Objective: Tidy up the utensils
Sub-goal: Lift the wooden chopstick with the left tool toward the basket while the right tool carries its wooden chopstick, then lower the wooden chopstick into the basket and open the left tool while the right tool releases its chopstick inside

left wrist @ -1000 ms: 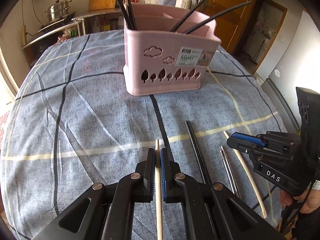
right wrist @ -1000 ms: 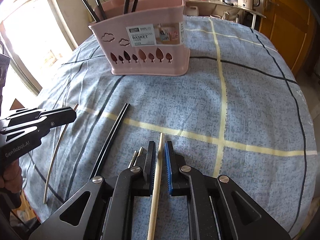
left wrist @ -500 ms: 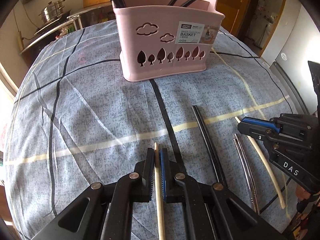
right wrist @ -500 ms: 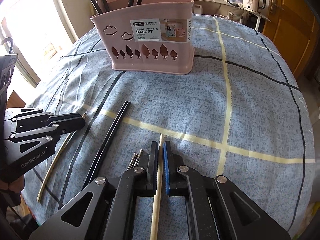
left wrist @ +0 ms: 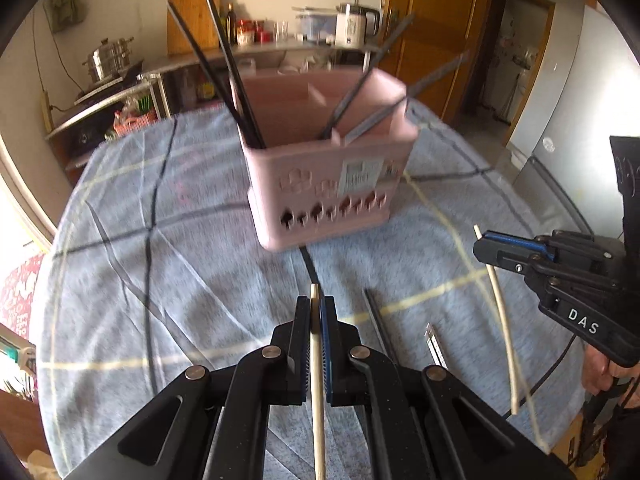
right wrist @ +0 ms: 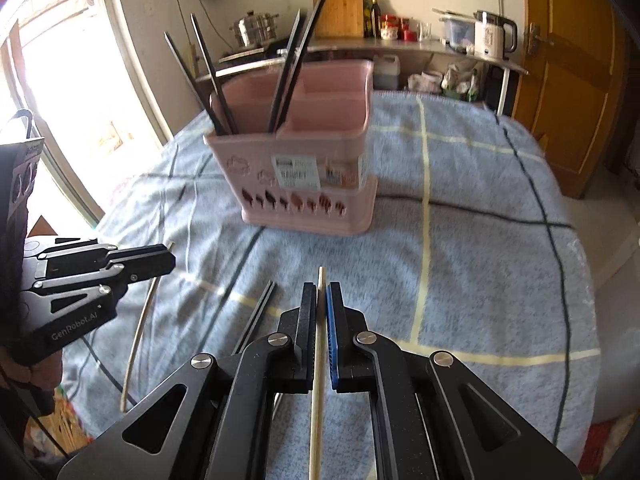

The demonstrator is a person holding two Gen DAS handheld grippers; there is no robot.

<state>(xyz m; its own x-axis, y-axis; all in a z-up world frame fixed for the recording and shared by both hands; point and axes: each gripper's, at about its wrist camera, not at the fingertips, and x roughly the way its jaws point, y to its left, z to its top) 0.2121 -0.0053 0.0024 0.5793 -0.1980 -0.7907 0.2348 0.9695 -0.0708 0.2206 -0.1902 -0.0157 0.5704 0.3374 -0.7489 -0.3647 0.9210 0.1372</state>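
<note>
A pink divided basket (left wrist: 328,184) (right wrist: 304,176) stands on the blue checked tablecloth with several black chopsticks upright in it. My left gripper (left wrist: 315,304) is shut on a pale wooden chopstick (left wrist: 318,380), held above the cloth in front of the basket. My right gripper (right wrist: 321,292) is shut on another pale chopstick (right wrist: 318,392); it shows in the left wrist view (left wrist: 496,248) with its chopstick (left wrist: 502,320) hanging below it. A black chopstick (left wrist: 376,320) (right wrist: 256,316) and metal chopsticks (left wrist: 434,346) lie on the cloth.
A counter behind the table carries a kettle (left wrist: 352,24) (right wrist: 490,34), a pot (left wrist: 108,58), jars and a cutting board (right wrist: 338,6). A wooden door (right wrist: 568,80) is at the right. The table edge curves close on both sides.
Both grippers have lifted with their chopsticks and tilted up, so the basket's open top and the room now show. The view is motion-blurred.
</note>
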